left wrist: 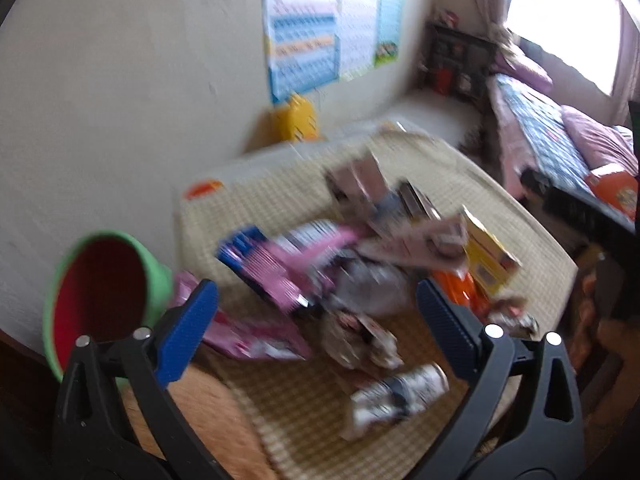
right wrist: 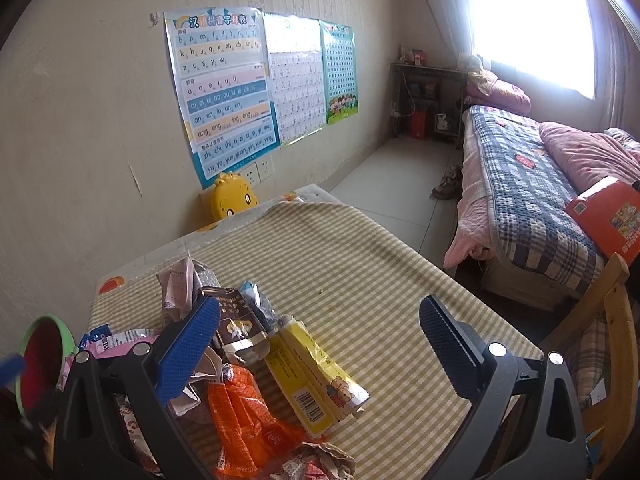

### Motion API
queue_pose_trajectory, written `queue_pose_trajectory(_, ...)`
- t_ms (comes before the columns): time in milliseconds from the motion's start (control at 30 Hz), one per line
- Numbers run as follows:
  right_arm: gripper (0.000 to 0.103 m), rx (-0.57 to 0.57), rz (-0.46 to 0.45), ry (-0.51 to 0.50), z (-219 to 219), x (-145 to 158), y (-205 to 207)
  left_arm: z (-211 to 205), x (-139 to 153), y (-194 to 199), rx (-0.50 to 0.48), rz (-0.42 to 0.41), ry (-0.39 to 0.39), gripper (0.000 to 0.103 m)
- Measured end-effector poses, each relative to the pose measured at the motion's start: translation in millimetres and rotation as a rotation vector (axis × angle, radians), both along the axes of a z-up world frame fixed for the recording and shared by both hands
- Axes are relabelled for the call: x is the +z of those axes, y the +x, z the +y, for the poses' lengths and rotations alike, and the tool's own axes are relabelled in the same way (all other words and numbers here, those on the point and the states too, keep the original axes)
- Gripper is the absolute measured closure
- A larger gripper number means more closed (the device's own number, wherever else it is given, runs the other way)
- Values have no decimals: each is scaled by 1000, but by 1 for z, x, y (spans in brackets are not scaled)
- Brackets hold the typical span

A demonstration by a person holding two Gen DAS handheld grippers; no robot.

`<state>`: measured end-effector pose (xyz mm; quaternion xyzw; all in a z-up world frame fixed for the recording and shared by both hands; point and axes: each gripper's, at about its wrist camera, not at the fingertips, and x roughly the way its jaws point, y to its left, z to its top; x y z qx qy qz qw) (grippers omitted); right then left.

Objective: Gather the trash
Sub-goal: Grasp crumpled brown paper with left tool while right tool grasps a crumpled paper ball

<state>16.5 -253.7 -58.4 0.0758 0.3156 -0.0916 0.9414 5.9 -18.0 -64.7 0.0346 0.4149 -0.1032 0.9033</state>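
Observation:
A pile of trash lies on the checkered tablecloth (right wrist: 360,264): a yellow carton (right wrist: 316,376), an orange wrapper (right wrist: 244,420), a brown packet (right wrist: 236,328) and crumpled paper. In the blurred left wrist view the pile shows a pink and blue wrapper (left wrist: 272,268), a crumpled white packet (left wrist: 400,396) and the yellow carton (left wrist: 488,256). A green bin with a red inside (left wrist: 104,292) stands at the table's left edge; it also shows in the right wrist view (right wrist: 44,356). My left gripper (left wrist: 316,312) is open above the pile. My right gripper (right wrist: 320,332) is open above the yellow carton.
A yellow chick-shaped stool (right wrist: 234,198) stands by the wall beyond the table. Posters (right wrist: 224,92) hang on the wall. A bed (right wrist: 536,196) with a plaid cover lies to the right, with a wooden chair (right wrist: 600,320) near the table's right side.

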Motion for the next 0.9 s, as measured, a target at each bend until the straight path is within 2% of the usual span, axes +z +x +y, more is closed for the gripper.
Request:
queue_pose_trajectory(67,8,-1,4,0,-1,0,1,-4,-17,3,-14,75,-8,16)
queue_pose_trajectory(133,8,0,16,16,-3,-2,2,-8,-29,4,-32,134,-28,33)
queue_pose_trajectory(400,8,-18,71,111,-18,2,-1,-32,-72,16,-70,284,13,37)
queue_pose_trajectory(433,8,-27,90,115,-20,3,-3,-33,-76,17,-69,302,18,49)
queue_pose_trajectory(467,8,-27,111,125,-22,2,-7,-33,-82,18,-71,322,19,56)
queue_pose_trajectory(533,8,-18,156,162,-25,-4,-14,-29,-82,16,-70,314,10,67)
queue_pose_trajectory(600,8,-18,212,223,-28,-15,-24,-25,-77,15,-83,313,-21,72)
queue_pose_trajectory(733,8,-28,311,389,-36,-37,-44,-22,-56,9,-106,248,-48,74)
queue_pose_trajectory(900,8,-13,384,420,-26,-42,-60,-27,-29,-4,-161,140,-65,74)
